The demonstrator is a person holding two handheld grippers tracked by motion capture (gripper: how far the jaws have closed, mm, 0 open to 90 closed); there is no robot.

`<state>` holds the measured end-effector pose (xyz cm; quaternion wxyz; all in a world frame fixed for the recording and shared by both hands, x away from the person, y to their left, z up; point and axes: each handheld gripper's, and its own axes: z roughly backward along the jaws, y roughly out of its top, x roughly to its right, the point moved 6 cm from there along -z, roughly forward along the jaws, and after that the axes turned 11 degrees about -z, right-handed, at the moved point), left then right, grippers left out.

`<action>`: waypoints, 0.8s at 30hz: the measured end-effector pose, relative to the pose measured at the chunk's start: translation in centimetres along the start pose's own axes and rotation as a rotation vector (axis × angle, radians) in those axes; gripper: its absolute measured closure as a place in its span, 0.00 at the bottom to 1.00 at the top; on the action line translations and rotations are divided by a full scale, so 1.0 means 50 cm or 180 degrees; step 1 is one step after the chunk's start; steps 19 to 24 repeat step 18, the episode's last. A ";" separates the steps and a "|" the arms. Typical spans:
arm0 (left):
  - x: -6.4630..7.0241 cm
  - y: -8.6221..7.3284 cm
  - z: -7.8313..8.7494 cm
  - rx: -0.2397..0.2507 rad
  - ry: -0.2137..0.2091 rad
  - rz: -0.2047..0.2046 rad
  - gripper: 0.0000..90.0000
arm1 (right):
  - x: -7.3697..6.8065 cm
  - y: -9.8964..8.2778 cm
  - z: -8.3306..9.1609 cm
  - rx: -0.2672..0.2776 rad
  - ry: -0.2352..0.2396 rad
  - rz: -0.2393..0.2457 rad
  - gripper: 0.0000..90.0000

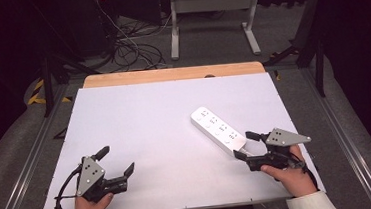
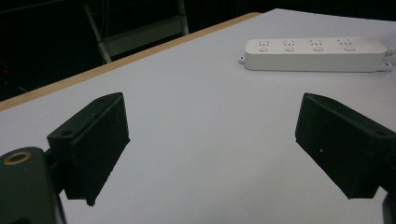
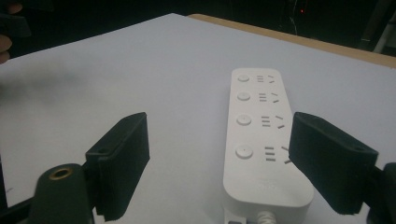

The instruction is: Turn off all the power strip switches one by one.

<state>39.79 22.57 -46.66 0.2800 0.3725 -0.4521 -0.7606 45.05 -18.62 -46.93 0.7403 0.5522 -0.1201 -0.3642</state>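
A white power strip (image 1: 218,129) with several sockets and round buttons lies at an angle on the right half of the white table (image 1: 140,123). My right gripper (image 1: 244,145) is open at the strip's near end, its jaws standing wide apart. In the right gripper view the power strip (image 3: 259,135) runs away between the jaws, its cable end nearest, and the right gripper (image 3: 238,163) holds nothing. My left gripper (image 1: 115,160) rests open near the front left of the table. Its own view shows the left gripper (image 2: 212,144) empty and the power strip (image 2: 315,54) far off to the right.
A wooden strip (image 1: 173,74) edges the table's far side. Beyond it stand a white metal frame (image 1: 211,17) and tangled cables (image 1: 129,46) on the floor. A hand (image 3: 5,28) shows at the far left of the right gripper view.
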 end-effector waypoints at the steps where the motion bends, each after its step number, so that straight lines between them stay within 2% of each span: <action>1: 0.000 0.000 0.000 -0.0001 -0.0001 -0.0007 0.12 | 0.000 -0.007 0.000 -0.0023 -0.0009 0.0014 0.23; 5: 0.001 0.000 0.000 0.0002 -0.0015 -0.0017 0.11 | 0.001 -0.038 0.000 -0.0083 -0.0015 0.0110 0.23; 8: 0.001 -0.002 0.004 0.0004 -0.0043 -0.0007 0.11 | 0.006 -0.056 0.003 -0.0076 -0.0060 0.0121 0.22; 10: 0.002 -0.005 0.005 0.0005 -0.0113 0.0047 0.11 | 0.006 -0.065 0.004 -0.0098 -0.0073 0.0080 0.20; 12: 0.004 -0.010 0.006 0.0002 -0.0196 0.0034 0.11 | 0.005 -0.072 0.006 -0.0110 -0.0070 0.0065 0.20; 14: 0.012 -0.013 0.007 0.0004 -0.0327 -0.0011 0.11 | 0.003 -0.076 0.008 -0.0128 -0.0040 0.0058 0.21; 17: 0.023 -0.009 0.010 0.0036 -0.0350 -0.0218 0.12 | 0.006 -0.073 0.009 -0.0121 -0.0036 0.0016 0.21; 24: 0.027 -0.007 0.011 0.0038 -0.0357 -0.0241 0.12 | 0.007 -0.071 0.010 -0.0102 -0.0046 0.0014 0.20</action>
